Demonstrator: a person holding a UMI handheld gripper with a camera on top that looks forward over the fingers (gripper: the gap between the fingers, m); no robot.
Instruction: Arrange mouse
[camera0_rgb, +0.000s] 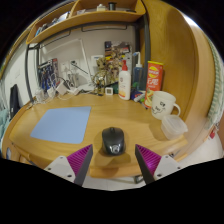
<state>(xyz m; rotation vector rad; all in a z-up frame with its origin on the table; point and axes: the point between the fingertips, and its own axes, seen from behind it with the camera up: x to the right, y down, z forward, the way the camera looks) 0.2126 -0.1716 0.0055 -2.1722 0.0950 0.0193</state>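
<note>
Mouse (113, 140), black, sits on the wooden desk (150, 135) just right of blue mousepad (61, 125), w/ white mug (165, 103) further right. We see gripper (109, 160) spread wide, mouse just ahead, btwn the two fingers, not touching.

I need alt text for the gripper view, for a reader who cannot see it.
A dark mouse lies on a wooden desk just ahead of the open gripper, near a blue mouse pad. Beyond stand a white mug and bottles.
</note>
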